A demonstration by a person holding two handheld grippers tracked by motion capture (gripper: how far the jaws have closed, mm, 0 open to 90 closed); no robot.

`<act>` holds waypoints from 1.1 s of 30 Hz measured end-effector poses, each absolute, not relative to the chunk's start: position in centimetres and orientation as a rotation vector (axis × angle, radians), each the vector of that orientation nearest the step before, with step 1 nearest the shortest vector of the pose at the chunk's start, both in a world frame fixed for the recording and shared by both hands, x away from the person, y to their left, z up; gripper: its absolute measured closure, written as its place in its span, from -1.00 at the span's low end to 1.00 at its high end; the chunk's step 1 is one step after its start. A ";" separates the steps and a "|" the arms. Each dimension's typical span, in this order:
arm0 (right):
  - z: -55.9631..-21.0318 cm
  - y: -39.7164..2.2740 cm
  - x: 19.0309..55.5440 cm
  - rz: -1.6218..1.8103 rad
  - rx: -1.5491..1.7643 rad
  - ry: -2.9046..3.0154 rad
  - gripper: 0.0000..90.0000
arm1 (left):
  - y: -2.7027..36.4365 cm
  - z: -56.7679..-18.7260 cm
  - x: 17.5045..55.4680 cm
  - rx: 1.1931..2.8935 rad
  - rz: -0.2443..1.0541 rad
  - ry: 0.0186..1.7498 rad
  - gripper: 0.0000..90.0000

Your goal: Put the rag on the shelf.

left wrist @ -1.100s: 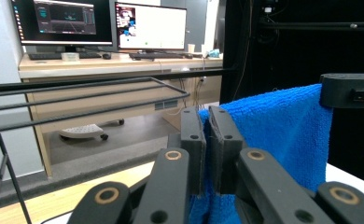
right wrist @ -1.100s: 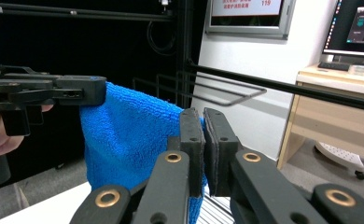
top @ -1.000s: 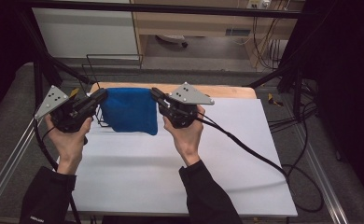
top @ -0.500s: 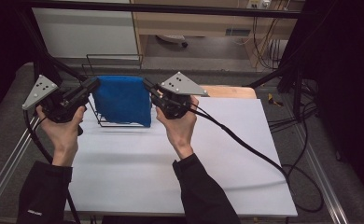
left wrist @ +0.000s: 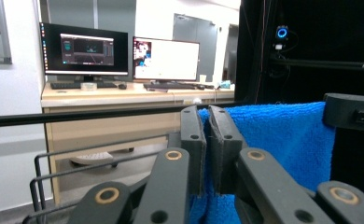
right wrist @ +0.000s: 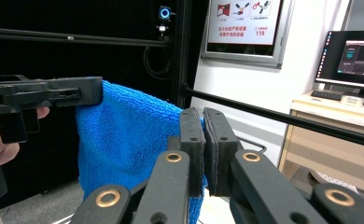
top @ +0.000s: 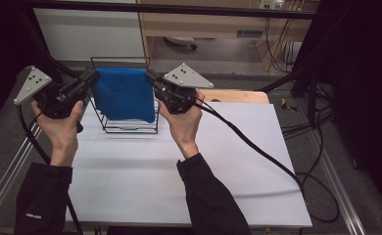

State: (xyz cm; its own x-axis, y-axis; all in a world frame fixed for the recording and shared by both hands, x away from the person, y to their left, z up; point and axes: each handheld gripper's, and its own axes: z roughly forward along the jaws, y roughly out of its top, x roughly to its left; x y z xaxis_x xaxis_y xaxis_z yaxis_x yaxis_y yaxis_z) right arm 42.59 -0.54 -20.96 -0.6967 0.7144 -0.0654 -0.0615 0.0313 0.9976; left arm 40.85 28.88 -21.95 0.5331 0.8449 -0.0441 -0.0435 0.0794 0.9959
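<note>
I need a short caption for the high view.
Two tools hold a blue towel above a wire rack.

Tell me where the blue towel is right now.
In the high view the blue towel hangs at the table's far left, stretched between the left gripper and right gripper, in front of the wire rack.

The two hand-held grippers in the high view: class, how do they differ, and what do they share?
The left hand-held gripper pinches the blue towel's left top corner; the right hand-held gripper pinches its right top corner. The left one's grey plate tilts toward the table's left edge; the right one's lies flatter. Shared: both are shut on the towel, holding it above the wire rack.
</note>
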 end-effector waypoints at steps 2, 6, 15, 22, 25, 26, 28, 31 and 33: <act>-20.7 -0.5 42.8 1.725 0.661 1.732 0.94 | 28.9 -21.7 41.0 1.329 0.783 0.775 0.89; -20.2 -0.3 43.1 1.723 0.656 1.725 0.95 | 29.0 -21.2 41.3 1.321 0.788 0.778 0.89; -18.8 0.4 44.0 1.727 0.646 1.705 0.95 | 29.5 -19.6 42.0 1.312 0.819 0.774 0.89; -17.7 1.0 44.7 1.737 0.638 1.687 0.95 | 29.9 -18.7 42.7 1.293 0.821 0.776 0.89; -17.4 1.3 45.0 1.738 0.635 1.684 0.95 | 30.1 -18.5 43.1 1.284 0.819 0.784 0.89; -17.3 1.3 45.1 1.739 0.634 1.682 0.95 | 30.2 -18.5 43.2 1.281 0.815 0.785 0.89; -17.1 1.5 45.2 1.739 0.632 1.680 0.95 | 30.3 -18.3 43.4 1.277 0.816 0.783 0.89; -16.8 1.6 45.6 1.739 0.632 1.678 0.95 | 30.4 -18.2 43.8 1.276 0.823 0.784 0.89; -16.5 1.8 45.8 1.730 0.629 1.678 0.95 | 30.4 -18.0 44.1 1.271 0.823 0.790 0.89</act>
State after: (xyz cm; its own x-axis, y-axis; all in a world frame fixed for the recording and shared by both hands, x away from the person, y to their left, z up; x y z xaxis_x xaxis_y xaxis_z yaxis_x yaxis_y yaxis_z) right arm 45.82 1.83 -16.54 -0.6812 0.7262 -0.0931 -0.1154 0.0191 0.9931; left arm 44.06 30.45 -18.04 0.4928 0.8687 -0.0510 -0.0861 0.1070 0.9905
